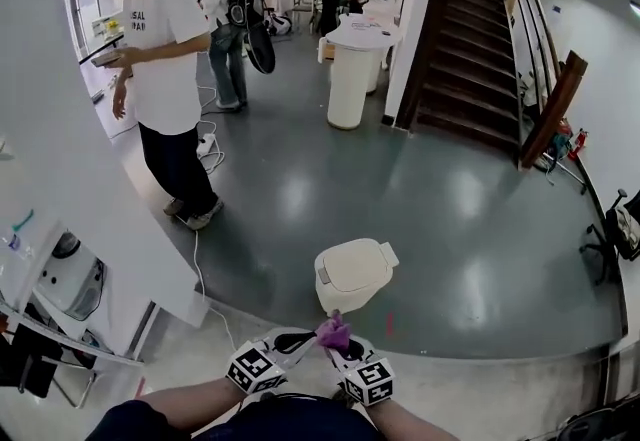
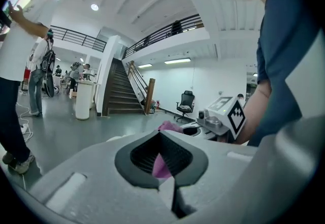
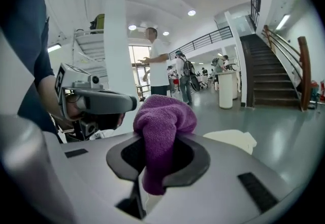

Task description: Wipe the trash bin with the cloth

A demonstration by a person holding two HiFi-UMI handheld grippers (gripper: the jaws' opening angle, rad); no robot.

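A cream trash bin point(image 1: 355, 272) with its lid down stands on the grey floor just ahead of me; it shows low at the right as the trash bin point(image 3: 232, 139) in the right gripper view. Both grippers meet in front of my body, just short of the bin. A purple cloth point(image 1: 333, 333) is bunched between them. My right gripper point(image 3: 155, 167) is shut on the cloth point(image 3: 163, 125), which bulges out over its jaws. My left gripper point(image 2: 161, 167) is shut on a thin strip of the cloth point(image 2: 161, 163). Neither gripper nor the cloth touches the bin.
A person in a white T-shirt point(image 1: 165, 59) stands at the left by a white wall, with a cable point(image 1: 207, 147) on the floor nearby. A white round table point(image 1: 352, 64), other people and a dark staircase point(image 1: 462, 39) lie further back. An office chair point(image 1: 622, 227) is at the right.
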